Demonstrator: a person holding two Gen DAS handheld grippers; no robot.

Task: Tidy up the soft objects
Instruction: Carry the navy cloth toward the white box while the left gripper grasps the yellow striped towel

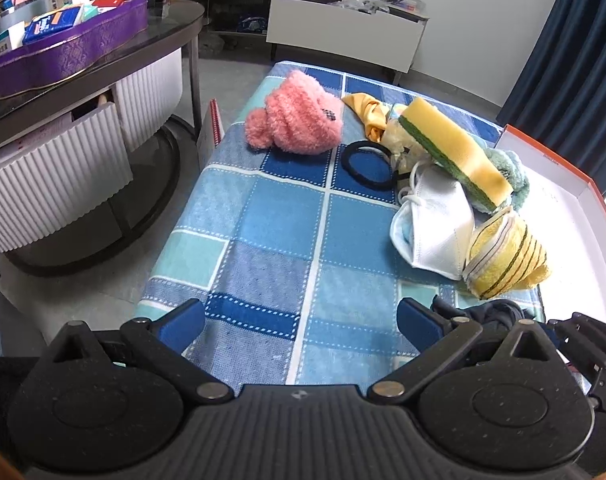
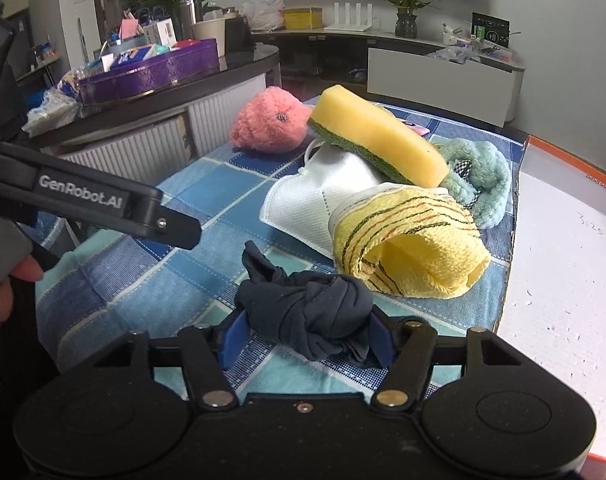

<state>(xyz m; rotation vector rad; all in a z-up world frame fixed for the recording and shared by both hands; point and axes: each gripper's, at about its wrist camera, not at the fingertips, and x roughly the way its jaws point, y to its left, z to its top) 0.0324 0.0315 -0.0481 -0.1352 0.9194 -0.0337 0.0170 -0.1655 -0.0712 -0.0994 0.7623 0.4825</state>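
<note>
A: Right claw (image 2: 307,340), low centre of the right wrist view: blue pads are seen at either flank of a knotted dark navy cloth (image 2: 307,312); the left pad touches it, the right-side contact cannot be judged.

B: Noted. The cloth is lying on the blue checked worktop (image 2: 143,280). Left claw (image 1: 301,320)?

A: Spread wide, nothing held, bare cloth cover between the pads.

B: Pile position?

A: Centre right in the right wrist view: yellow sponge (image 2: 379,136) propped on a white mask (image 2: 311,204), striped yellow towel (image 2: 411,248) in front, teal fluffy item (image 2: 483,176) behind. A pink fluffy item (image 2: 267,120) is set apart, upper left. A white orange-edged box (image 2: 563,260) is at right.
</note>
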